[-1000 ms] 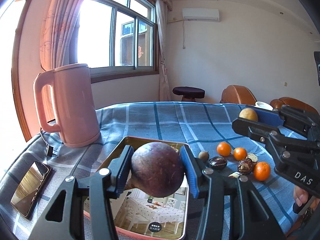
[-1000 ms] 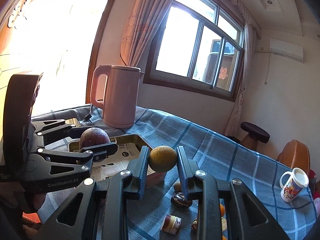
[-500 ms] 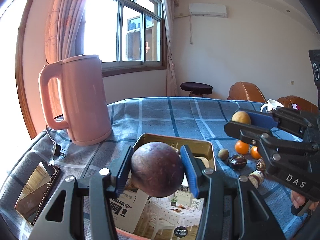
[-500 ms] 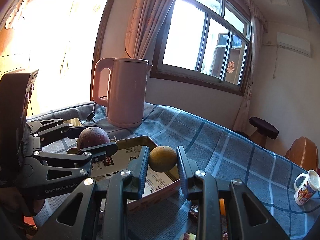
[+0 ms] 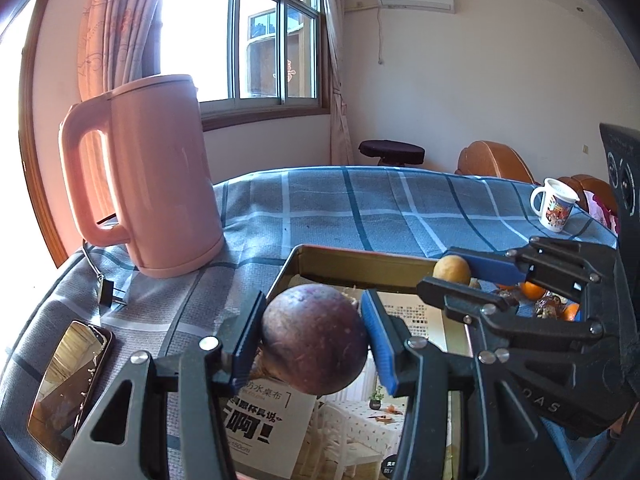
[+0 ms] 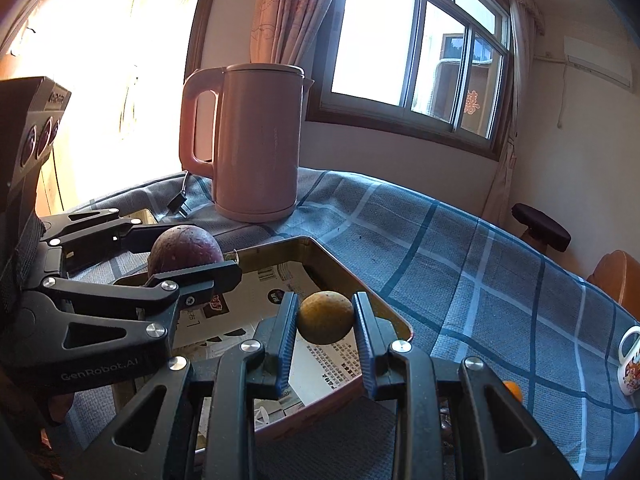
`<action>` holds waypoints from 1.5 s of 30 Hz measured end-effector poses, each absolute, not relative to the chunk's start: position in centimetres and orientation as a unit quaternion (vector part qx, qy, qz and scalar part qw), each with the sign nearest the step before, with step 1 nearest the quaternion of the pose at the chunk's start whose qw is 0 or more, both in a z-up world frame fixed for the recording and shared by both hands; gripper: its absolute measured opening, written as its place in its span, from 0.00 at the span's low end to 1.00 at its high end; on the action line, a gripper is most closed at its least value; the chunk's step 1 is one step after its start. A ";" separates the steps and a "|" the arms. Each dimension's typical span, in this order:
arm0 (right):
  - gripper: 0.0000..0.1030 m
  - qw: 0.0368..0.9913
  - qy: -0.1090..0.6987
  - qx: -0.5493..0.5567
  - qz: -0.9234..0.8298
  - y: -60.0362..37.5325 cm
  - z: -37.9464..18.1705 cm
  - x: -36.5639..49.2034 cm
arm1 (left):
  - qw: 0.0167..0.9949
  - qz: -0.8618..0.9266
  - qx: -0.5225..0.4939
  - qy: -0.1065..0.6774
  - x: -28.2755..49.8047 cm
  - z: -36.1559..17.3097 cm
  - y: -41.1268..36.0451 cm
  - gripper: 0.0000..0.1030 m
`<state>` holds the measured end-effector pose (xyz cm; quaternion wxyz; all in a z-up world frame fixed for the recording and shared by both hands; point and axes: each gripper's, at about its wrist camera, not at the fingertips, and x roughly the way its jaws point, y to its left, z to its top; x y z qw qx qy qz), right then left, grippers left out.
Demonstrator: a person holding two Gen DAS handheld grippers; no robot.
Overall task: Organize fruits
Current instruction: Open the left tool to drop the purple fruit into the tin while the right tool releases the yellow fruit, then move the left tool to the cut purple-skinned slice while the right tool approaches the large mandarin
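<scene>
My left gripper (image 5: 314, 338) is shut on a large dark purple fruit (image 5: 316, 340), held over the near end of a shallow metal tin (image 5: 360, 266) lined with printed paper. My right gripper (image 6: 325, 320) is shut on a small yellow-brown fruit (image 6: 326, 317) above the tin's right side (image 6: 360, 280). In the left wrist view the right gripper (image 5: 454, 276) and its yellow fruit (image 5: 452, 270) hang over the tin's far right corner. In the right wrist view the left gripper (image 6: 188, 254) carries the purple fruit (image 6: 184, 250) over the tin's left side.
A pink kettle (image 5: 148, 184) stands left of the tin, its plug (image 5: 106, 294) on the blue checked cloth (image 5: 360, 208). A phone (image 5: 68, 380) lies near the front left. Oranges (image 5: 534, 290) and dark fruits (image 5: 550, 306) sit right of the tin. A mug (image 5: 554, 204) stands far right.
Both grippers have moved forward and down over the tin with their fruits. The kettle and tin loom larger, and the loose fruits have slid off to the right.
</scene>
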<state>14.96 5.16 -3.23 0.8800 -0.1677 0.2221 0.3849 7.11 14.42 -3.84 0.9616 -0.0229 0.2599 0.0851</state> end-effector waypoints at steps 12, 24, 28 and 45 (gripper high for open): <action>0.28 0.867 0.273 -0.189 0.372 6.7 -5.5 16.1 | 0.952 0.083 -0.009 0.294 8.2 -5.1 14.3 0.50; 0.77 0.865 0.269 -0.222 0.361 7.4 -5.8 15.2 | 0.955 0.104 -0.008 0.276 7.6 -4.7 14.2 0.63; 0.77 0.875 0.265 -0.215 0.345 5.5 -5.3 14.9 | 0.965 0.100 -0.023 0.241 6.0 -3.4 13.9 0.70; 0.77 0.927 0.296 -0.096 0.210 -12.5 -4.2 14.1 | 0.967 -0.033 0.002 0.251 6.6 -3.5 3.1 0.88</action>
